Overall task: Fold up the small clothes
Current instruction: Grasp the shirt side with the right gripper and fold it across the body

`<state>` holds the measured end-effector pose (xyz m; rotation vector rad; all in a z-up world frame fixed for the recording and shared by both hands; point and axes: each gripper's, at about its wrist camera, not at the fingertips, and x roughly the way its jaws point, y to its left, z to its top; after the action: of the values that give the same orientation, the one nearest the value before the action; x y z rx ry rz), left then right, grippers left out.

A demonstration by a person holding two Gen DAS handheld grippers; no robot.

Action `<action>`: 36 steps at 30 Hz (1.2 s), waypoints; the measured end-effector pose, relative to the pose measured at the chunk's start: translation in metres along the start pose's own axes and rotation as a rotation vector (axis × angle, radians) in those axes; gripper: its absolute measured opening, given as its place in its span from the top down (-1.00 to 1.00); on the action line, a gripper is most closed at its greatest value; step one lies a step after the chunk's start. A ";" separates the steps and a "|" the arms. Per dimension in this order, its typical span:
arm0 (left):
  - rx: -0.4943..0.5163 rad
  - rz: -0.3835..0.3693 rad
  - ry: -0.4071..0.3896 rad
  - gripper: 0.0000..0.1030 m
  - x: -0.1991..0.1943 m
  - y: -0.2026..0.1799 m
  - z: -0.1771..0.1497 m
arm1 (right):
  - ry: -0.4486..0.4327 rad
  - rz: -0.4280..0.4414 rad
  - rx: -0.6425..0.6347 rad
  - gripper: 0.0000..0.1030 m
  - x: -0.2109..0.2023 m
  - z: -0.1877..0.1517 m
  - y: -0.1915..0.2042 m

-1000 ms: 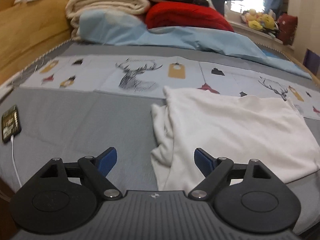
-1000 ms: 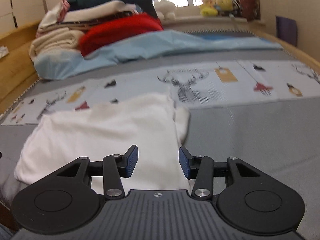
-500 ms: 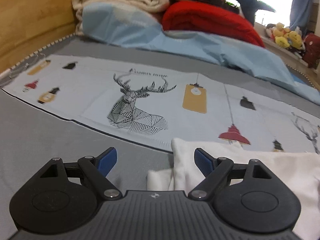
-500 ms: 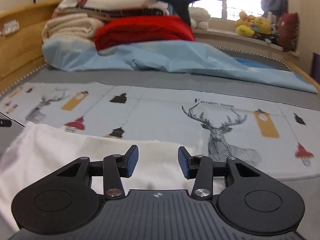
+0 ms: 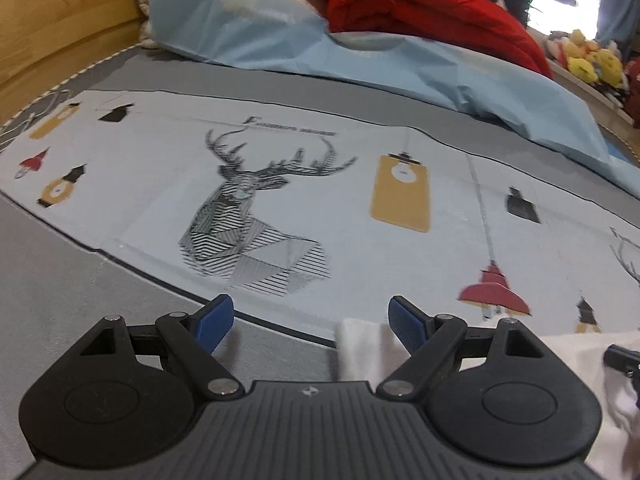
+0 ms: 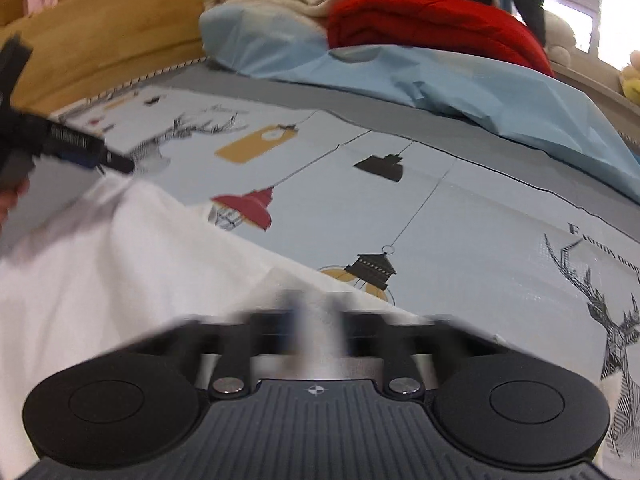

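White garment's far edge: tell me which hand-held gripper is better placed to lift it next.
Right. The right hand-held gripper has shut over the white garment edge, though blur hides the pinch. The left hand-held gripper is wide open, only its right finger over cloth.

- The left gripper (image 5: 307, 322) points downward at the white garment (image 5: 362, 350), its blue pads (image 5: 212, 322) spread wide apart.
- Its right pad sits over the garment's corner edge; the left pad is clear of the garment, with no cloth pinched between them.
- The right gripper (image 6: 316, 322) is blurred; its jaws have come together over the garment's far edge, and whether cloth is caught between them cannot be told.
- In the right wrist view, the left gripper's tip lies just beyond the garment's left corner.
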<state>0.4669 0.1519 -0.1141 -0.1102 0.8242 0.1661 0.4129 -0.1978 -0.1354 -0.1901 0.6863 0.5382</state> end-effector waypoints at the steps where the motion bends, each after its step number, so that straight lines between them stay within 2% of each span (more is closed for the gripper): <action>1: -0.010 0.017 0.000 -0.71 0.001 0.002 0.000 | -0.023 -0.027 -0.013 1.00 0.000 0.000 0.001; 5: -0.013 0.034 0.007 -0.71 0.001 0.009 -0.001 | -0.135 -0.132 0.071 1.00 -0.008 0.008 -0.012; 7: -0.010 0.017 0.019 -0.71 0.001 0.010 -0.001 | -0.115 -0.110 0.121 0.91 -0.008 0.011 -0.022; 8: -0.007 0.002 0.026 -0.71 0.001 0.010 -0.002 | -0.089 -0.062 0.152 0.72 -0.008 0.012 -0.028; 9: -0.005 -0.011 0.030 -0.71 0.001 0.010 -0.002 | -0.057 0.012 0.175 0.33 -0.010 0.013 -0.035; 11: -0.008 -0.015 0.029 -0.71 0.000 0.011 -0.002 | -0.043 0.076 0.156 -0.03 -0.015 0.012 -0.038; 14: -0.015 -0.002 0.028 -0.71 0.000 0.012 -0.002 | -0.033 0.059 0.088 -0.04 -0.015 0.009 -0.033; 17: -0.039 0.037 0.020 -0.71 -0.001 0.018 -0.001 | 0.018 0.063 0.071 0.02 -0.001 0.003 -0.025; 19: -0.068 0.068 0.016 -0.71 0.000 0.025 0.001 | 0.061 0.033 0.023 0.24 0.010 -0.003 -0.018; 20: -0.083 0.080 0.015 -0.71 0.000 0.029 0.002 | 0.041 0.025 0.003 0.83 0.009 -0.005 -0.016; 21: -0.091 0.087 0.016 -0.71 0.000 0.032 0.003 | 0.032 0.051 -0.019 0.93 0.006 -0.004 -0.014; 23: -0.100 0.105 0.019 -0.71 0.000 0.036 0.003 | 0.027 0.043 -0.037 0.94 0.005 -0.001 -0.012; 26: -0.103 0.126 0.021 -0.71 0.000 0.039 0.003 | -0.038 0.034 -0.040 0.94 -0.004 0.005 -0.010; 29: -0.106 0.133 0.027 -0.71 0.001 0.040 0.003 | -0.095 -0.039 0.024 0.95 -0.005 0.010 -0.017; 31: -0.106 0.133 0.030 -0.71 0.001 0.040 0.002 | -0.067 -0.048 0.049 0.93 0.003 0.008 -0.020; 32: -0.102 0.130 0.034 -0.71 0.002 0.040 0.002 | -0.041 -0.066 0.040 0.88 0.008 0.005 -0.018; 35: -0.110 0.106 0.037 -0.71 0.001 0.039 0.002 | 0.002 -0.112 0.031 0.42 0.019 0.001 -0.015; 36: -0.115 0.096 0.038 -0.71 0.001 0.038 0.002 | -0.001 -0.123 0.041 0.37 0.018 0.002 -0.016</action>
<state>0.4618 0.1899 -0.1142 -0.1824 0.8582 0.3032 0.4340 -0.2038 -0.1454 -0.1922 0.6792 0.4066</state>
